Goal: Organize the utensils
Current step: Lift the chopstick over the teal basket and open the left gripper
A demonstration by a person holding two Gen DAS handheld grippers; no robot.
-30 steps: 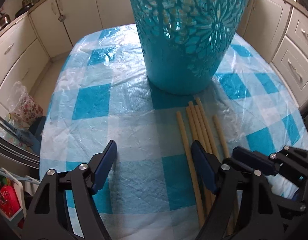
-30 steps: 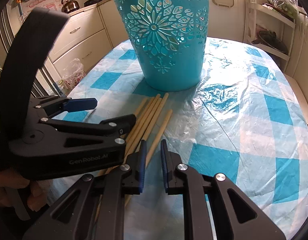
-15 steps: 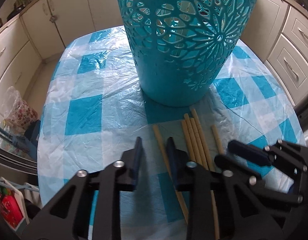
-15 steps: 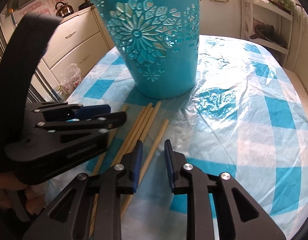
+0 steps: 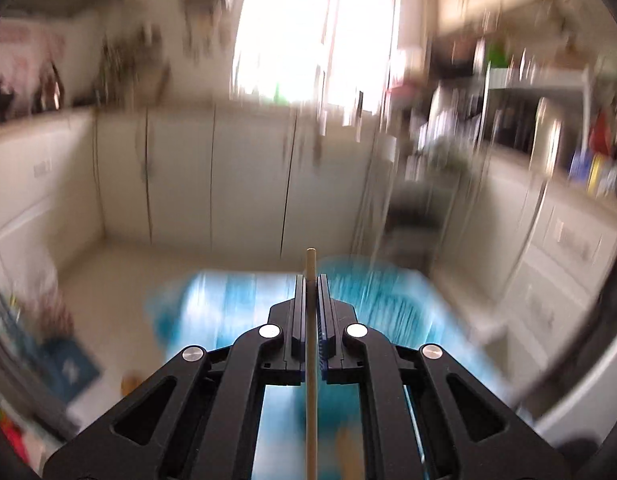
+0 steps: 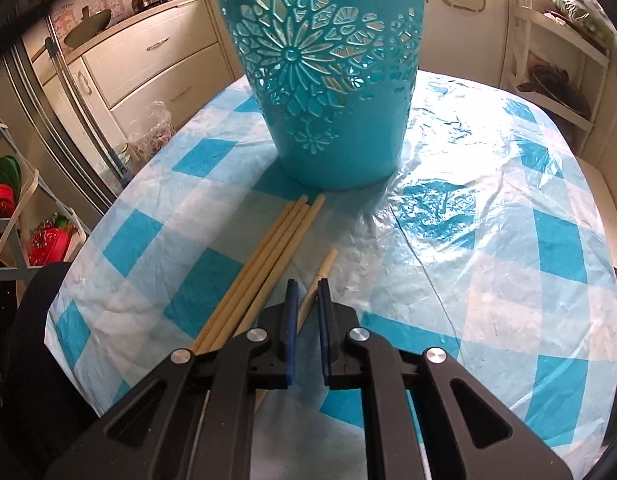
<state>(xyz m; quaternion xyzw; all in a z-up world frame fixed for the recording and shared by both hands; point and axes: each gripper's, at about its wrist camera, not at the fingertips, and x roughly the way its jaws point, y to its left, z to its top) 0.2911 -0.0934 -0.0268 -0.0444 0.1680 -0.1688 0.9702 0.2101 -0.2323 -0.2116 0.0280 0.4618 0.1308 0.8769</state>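
The left tool [image 5: 310, 280] is closed on one wooden stick [image 5: 310, 380], which runs straight between its two pads and shows its tip a little beyond them. The left wrist view is strongly blurred; behind the tool there are only pale kitchen cabinets [image 5: 212, 176], a bright window [image 5: 308, 28] and a smeared turquoise shape low in the picture. The right tool [image 6: 307, 308] points down at the table [image 6: 508, 280], which is covered with a blue and white checked cloth under clear plastic. Its jaws are closing, with only a narrow gap left, and a single stick [image 6: 322, 272] lies on the table along this gap; it is not possible to tell if the pads press on it. Just to the left of this stick, a bundle of four more sticks [image 6: 268, 256] lies side by side, with the far ends near the foot of a turquoise basket [image 6: 324, 68] with cut-out flower patterns. The basket stands upright on the table, beyond both the bundle and the single stick.
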